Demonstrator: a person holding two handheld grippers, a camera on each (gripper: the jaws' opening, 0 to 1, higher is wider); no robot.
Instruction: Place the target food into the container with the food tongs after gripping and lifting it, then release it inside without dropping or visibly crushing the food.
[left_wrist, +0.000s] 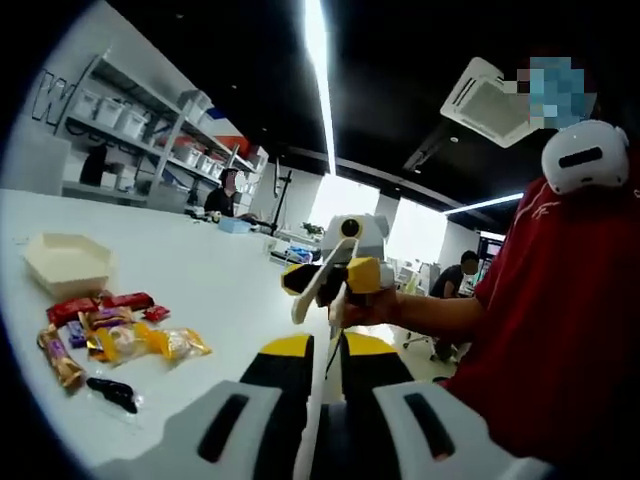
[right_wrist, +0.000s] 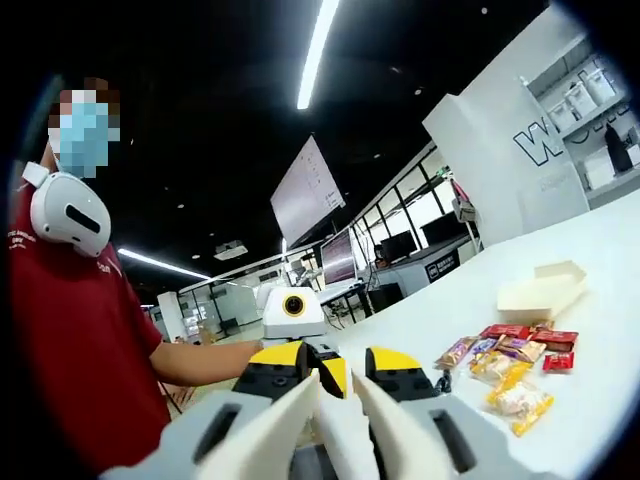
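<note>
White tabletop (left_wrist: 220, 290), cream container (left_wrist: 68, 262). Snack packets (left_wrist: 120, 335) red, orange-yellow, brown, purple; one black (left_wrist: 112, 392). Left tool (left_wrist: 320, 400) black, yellow, grey; person's shirt (left_wrist: 560, 330) red.

Landmark: the container (left_wrist: 66, 262), resting on the tabletop (left_wrist: 230, 290). In the left gripper view, a cluster of wrapped snacks (left_wrist: 120, 335) lies on the tabletop just nearer the camera than the container. One separate packet (left_wrist: 112, 392) lies nearer again. Shelving (left_wrist: 150, 130) stands beyond the container. In the right gripper view, the snacks (right_wrist: 505, 365) lie below-left of the container (right_wrist: 540, 292).
</note>
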